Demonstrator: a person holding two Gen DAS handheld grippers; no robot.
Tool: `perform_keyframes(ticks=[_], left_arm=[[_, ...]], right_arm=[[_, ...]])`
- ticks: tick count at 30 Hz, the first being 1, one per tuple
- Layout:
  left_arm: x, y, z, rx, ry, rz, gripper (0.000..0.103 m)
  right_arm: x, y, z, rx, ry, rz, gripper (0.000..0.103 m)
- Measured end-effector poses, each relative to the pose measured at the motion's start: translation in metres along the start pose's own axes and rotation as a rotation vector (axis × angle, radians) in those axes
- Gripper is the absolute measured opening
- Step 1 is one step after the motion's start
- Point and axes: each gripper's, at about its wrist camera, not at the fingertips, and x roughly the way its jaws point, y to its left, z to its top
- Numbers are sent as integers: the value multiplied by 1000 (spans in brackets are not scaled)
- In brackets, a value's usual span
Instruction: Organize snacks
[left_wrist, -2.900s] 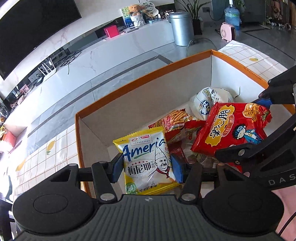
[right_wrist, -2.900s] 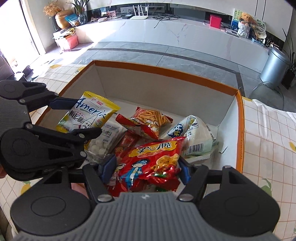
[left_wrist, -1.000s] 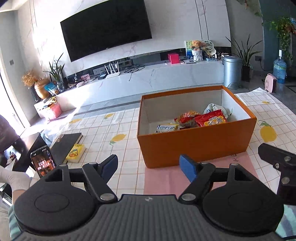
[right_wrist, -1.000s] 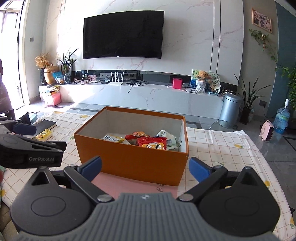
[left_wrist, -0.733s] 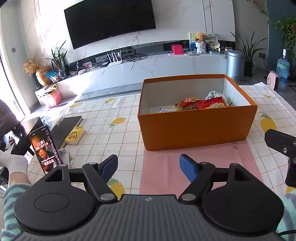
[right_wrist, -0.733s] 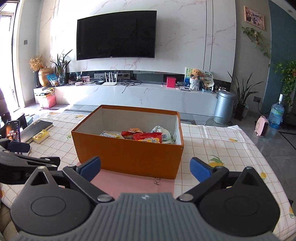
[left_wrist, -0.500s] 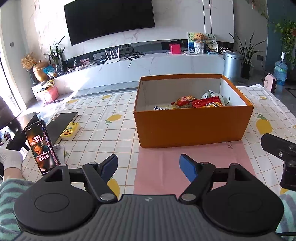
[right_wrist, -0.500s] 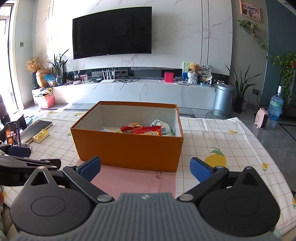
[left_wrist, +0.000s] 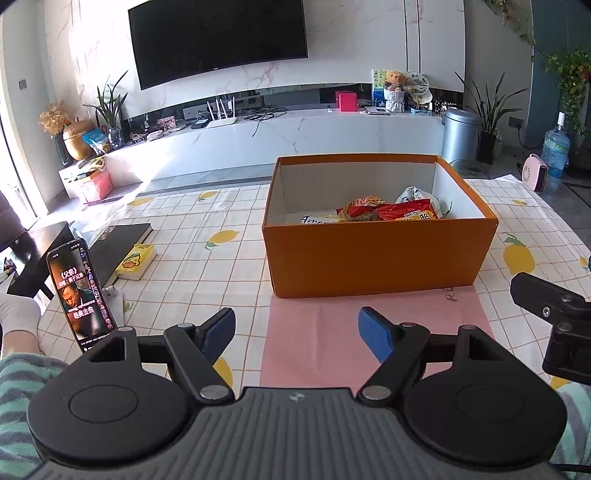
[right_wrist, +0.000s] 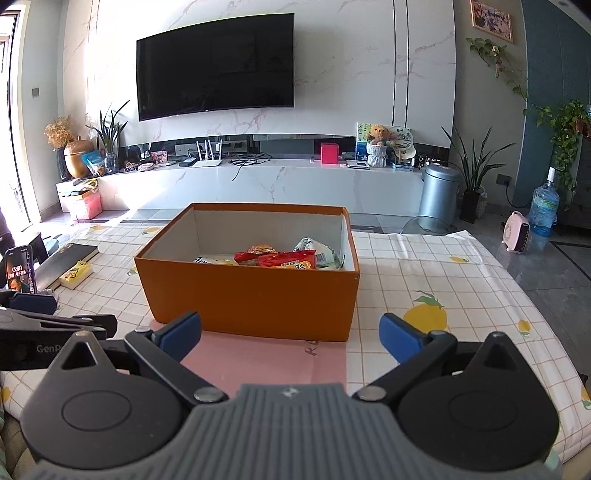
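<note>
Now both my left gripper (left_wrist: 297, 330) and my right gripper (right_wrist: 290, 332) hang in front of the orange box (left_wrist: 376, 254) with jaws spread wide and nothing between them, over the pink mat (left_wrist: 369, 339) on the worktop (right_wrist: 424, 280). Inside the box lie the snacks (left_wrist: 388, 212): a red packet (right_wrist: 286, 258), a yellow one and a white one among them. I see no packet loose on the worktop beside the box, so I judge the gathering done or nearly so.
</note>
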Motion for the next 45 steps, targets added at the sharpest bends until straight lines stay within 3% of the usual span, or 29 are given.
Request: perform_keyframes(ticks=[45], left_arm=[[-9, 2, 3, -34, -7, -8, 89]], right_arm=[[-1, 0, 1, 7, -9, -10, 99]])
